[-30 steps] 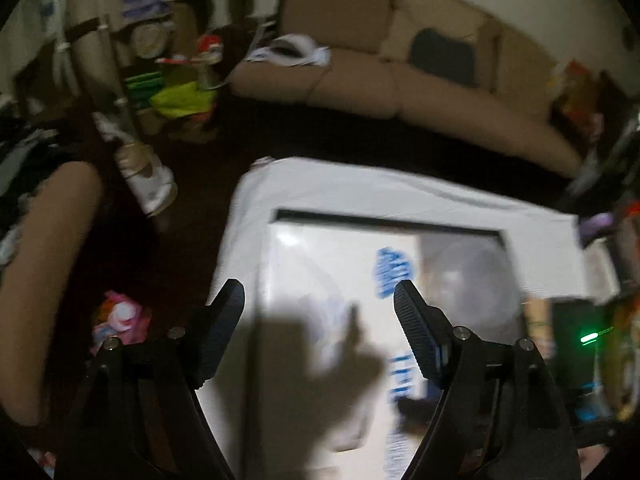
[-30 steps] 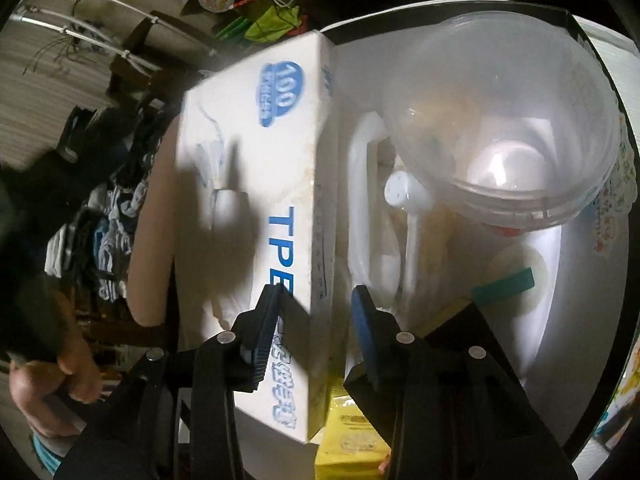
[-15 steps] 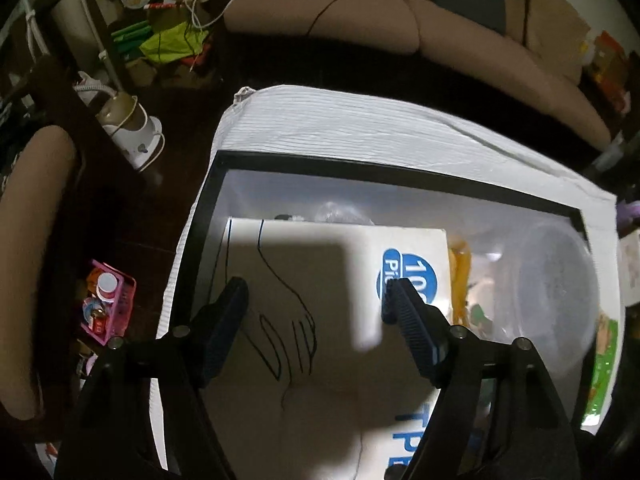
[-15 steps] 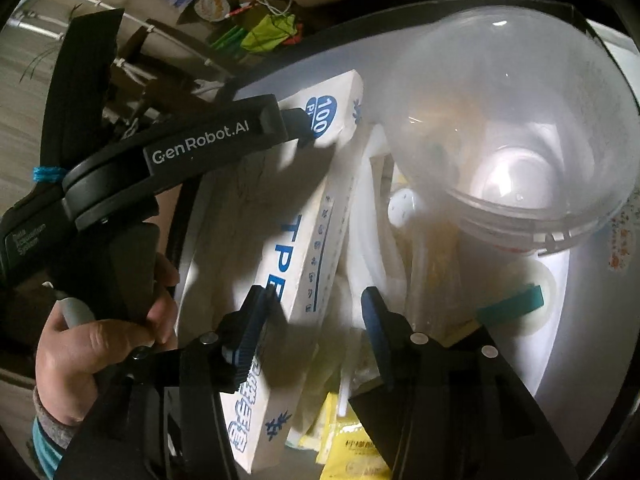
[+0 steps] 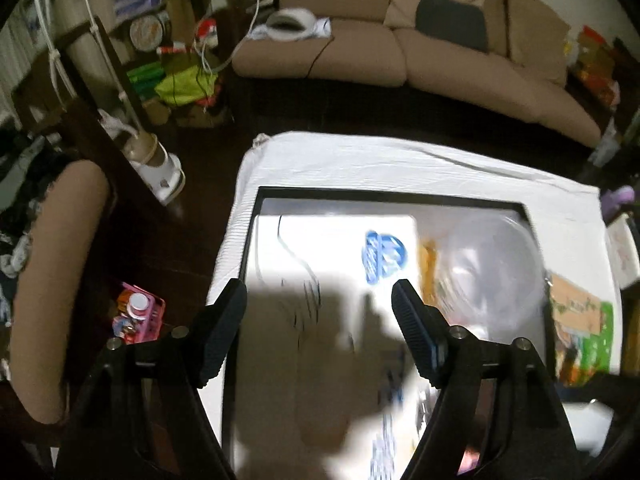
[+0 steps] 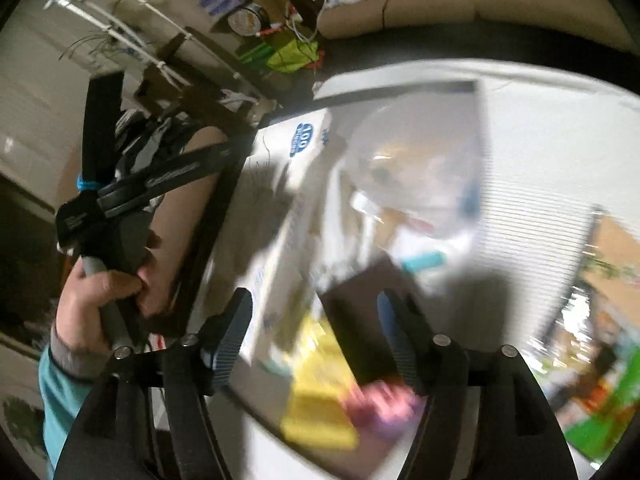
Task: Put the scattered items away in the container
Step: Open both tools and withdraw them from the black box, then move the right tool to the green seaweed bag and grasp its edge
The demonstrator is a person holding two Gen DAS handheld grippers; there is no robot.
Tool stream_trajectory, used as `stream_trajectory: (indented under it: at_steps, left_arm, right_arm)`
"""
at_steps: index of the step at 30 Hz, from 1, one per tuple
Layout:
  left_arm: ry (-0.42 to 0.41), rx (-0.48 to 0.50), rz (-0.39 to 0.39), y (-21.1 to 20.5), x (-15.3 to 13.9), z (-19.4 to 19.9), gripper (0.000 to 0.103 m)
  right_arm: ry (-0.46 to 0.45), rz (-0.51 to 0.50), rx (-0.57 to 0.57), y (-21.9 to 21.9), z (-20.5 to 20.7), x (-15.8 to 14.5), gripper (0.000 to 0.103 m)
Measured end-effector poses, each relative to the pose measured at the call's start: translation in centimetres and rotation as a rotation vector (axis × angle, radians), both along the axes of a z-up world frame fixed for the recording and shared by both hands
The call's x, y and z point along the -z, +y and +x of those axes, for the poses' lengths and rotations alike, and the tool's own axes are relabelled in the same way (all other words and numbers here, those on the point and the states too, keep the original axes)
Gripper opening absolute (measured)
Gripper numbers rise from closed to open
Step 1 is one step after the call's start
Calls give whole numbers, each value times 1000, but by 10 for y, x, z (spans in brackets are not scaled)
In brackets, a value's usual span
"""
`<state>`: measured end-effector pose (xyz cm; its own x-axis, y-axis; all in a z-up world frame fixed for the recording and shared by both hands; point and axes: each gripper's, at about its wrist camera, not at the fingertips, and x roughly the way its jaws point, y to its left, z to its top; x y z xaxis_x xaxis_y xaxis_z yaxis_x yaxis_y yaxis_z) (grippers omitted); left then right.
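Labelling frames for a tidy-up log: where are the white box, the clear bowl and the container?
white box (image 5: 332,248), left wrist view, top face.
clear bowl (image 5: 496,264), left wrist view, inner wall.
container (image 5: 384,196), left wrist view, black far rim.

A home living room: a long tan cushioned sofa (image 5: 400,40) beyond the tool, cluttered household shelves (image 5: 160,40) far left.

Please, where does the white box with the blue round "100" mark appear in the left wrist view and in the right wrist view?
Left wrist: the white box lies in the left part of the black-rimmed container, centre of the picture, blurred.
Right wrist: the same box is left of centre, its blue mark near the top.
Shared landmark: the clear plastic bowl sits just right of the box in both.
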<state>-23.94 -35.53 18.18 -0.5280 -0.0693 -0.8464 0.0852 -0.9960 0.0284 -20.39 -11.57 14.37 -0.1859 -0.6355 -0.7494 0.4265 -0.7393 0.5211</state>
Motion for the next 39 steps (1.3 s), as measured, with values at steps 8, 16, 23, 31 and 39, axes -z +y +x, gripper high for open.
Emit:
stream_trajectory:
  at_steps: [8,16,23,31,39]
  left_arm:
    - [130,154,172,86,-32,138,94]
    - [40,282,253,227,11,175,94]
    - [-68,272,152,306,70,144,94]
    - [-101,165,-14,319,123,91,94]
    - [-154,88,-50,315,160,66,94]
  right_arm:
    - [135,134,134,151,81,-14,82]
    - [70,155,370,288,113,26,82]
    - [43,133,448,354,123,58,82]
    - [2,102,497,371,99,108,82]
    - [-37,45,513,368,77,137,81]
